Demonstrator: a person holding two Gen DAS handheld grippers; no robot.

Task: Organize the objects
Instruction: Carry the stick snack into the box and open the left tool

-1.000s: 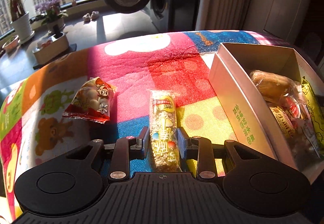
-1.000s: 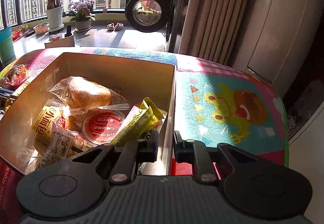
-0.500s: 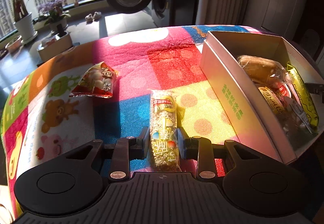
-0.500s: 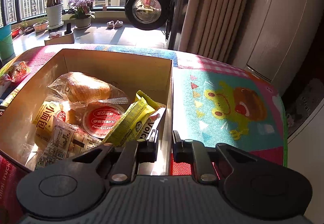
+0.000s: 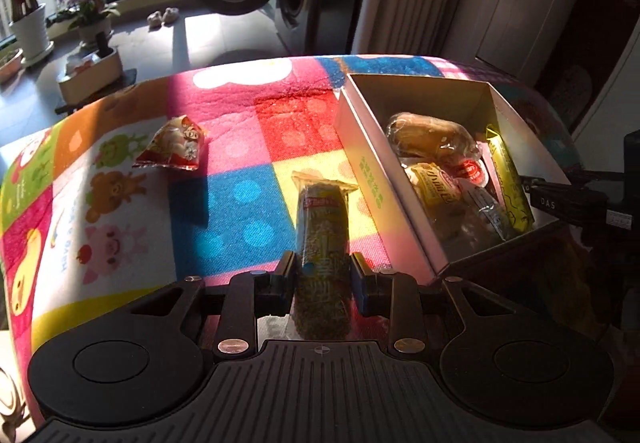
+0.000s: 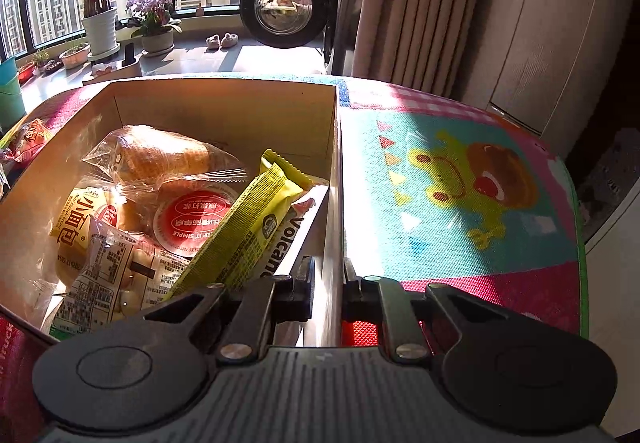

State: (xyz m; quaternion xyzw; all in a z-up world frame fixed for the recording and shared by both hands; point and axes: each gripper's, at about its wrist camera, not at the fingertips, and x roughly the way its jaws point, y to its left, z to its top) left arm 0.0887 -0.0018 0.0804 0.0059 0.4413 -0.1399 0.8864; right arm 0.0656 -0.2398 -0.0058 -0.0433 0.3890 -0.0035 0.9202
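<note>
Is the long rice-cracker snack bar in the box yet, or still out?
Out. The long clear-wrapped rice-cracker bar sits clamped between the left tongs, above the patchwork cloth, left of the open cardboard box.

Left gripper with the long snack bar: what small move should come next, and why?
Probably carry it rightward over the box wall. The left gripper is shut on the long snack bar, which looks lifted off the mat, the box sits just right of it, and the right gripper clamps the box's right wall.
</note>
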